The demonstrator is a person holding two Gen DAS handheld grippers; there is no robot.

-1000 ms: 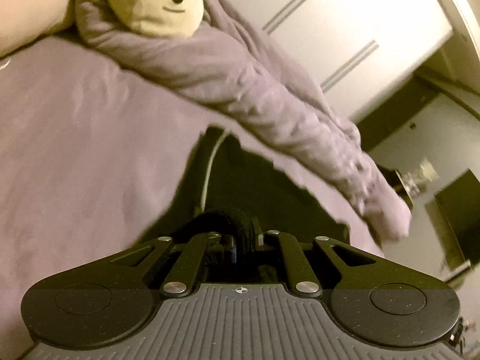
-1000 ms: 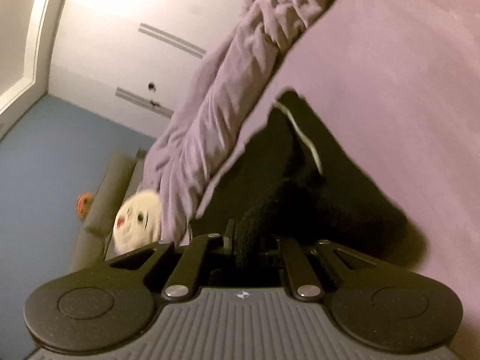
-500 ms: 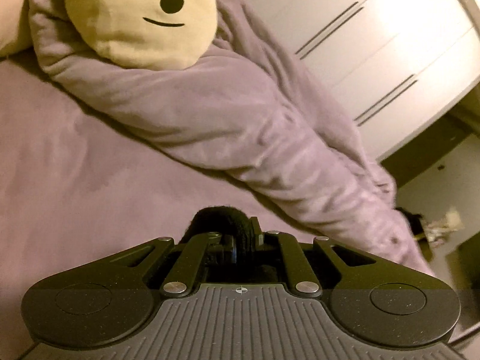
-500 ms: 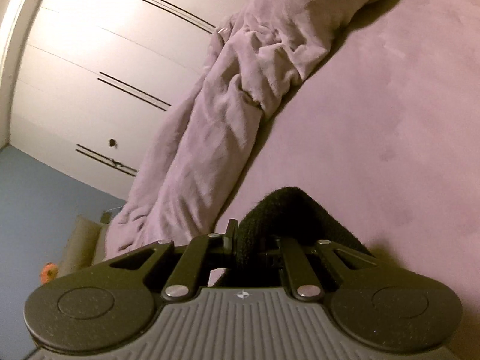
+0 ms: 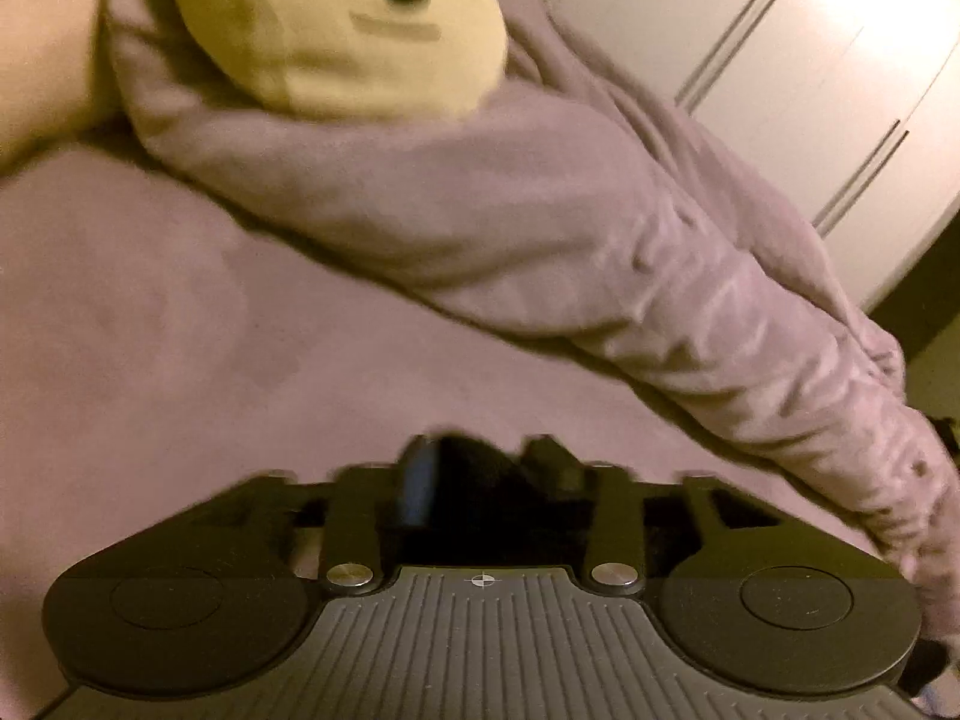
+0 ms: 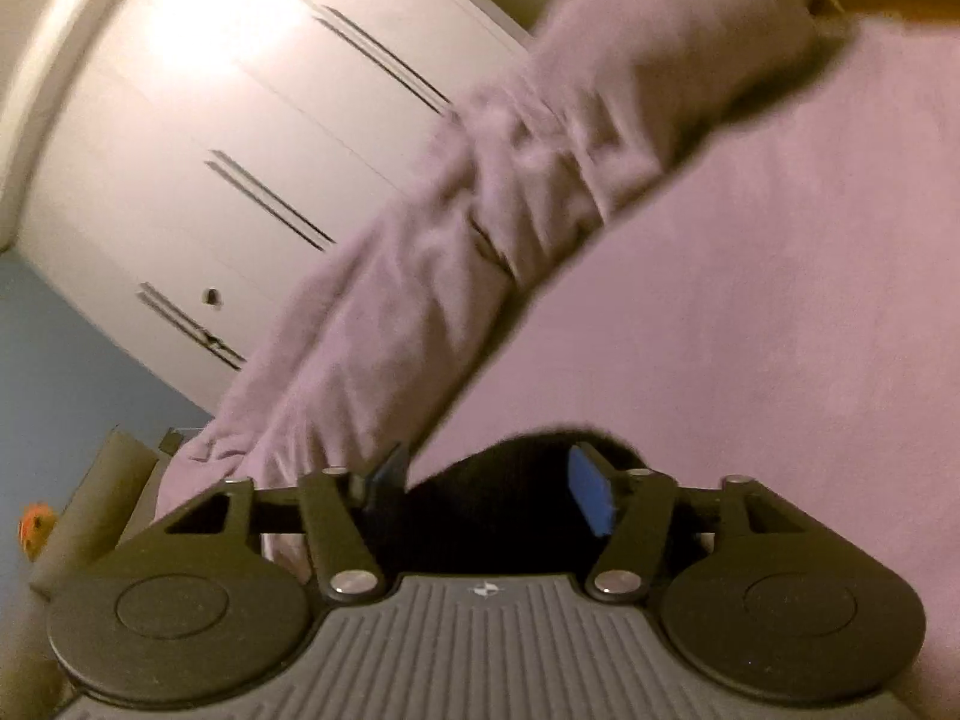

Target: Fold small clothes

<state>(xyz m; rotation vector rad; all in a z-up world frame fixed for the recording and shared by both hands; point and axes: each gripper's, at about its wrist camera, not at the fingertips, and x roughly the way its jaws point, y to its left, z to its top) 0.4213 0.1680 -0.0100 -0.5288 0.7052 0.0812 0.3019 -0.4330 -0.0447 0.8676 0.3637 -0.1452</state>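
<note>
A small black garment [image 5: 474, 504] lies low on the lilac bed sheet [image 5: 180, 330], and only a dark bunch of it shows between the fingers. My left gripper [image 5: 480, 468] is over it with its jaws opening; the blue left pad [image 5: 420, 489] stands bare, clear of the cloth. In the right wrist view the same black garment [image 6: 510, 516] sits between the fingers of my right gripper [image 6: 489, 477], whose jaws are also opening. Both its blue pads [image 6: 591, 498] stand apart from the cloth. The rest of the garment is hidden under the gripper bodies.
A rolled lilac blanket [image 5: 540, 228] runs across the bed just beyond the grippers, with a yellow plush toy face [image 5: 336, 30] on its far end. White wardrobe doors [image 6: 210, 120] stand behind it. A beige cushion [image 6: 90, 510] lies by the bed's edge.
Both grippers, earlier shut on the black garment, carried it across the bed toward the rolled blanket. Their jaws have now parted and the cloth sits loose between them.
</note>
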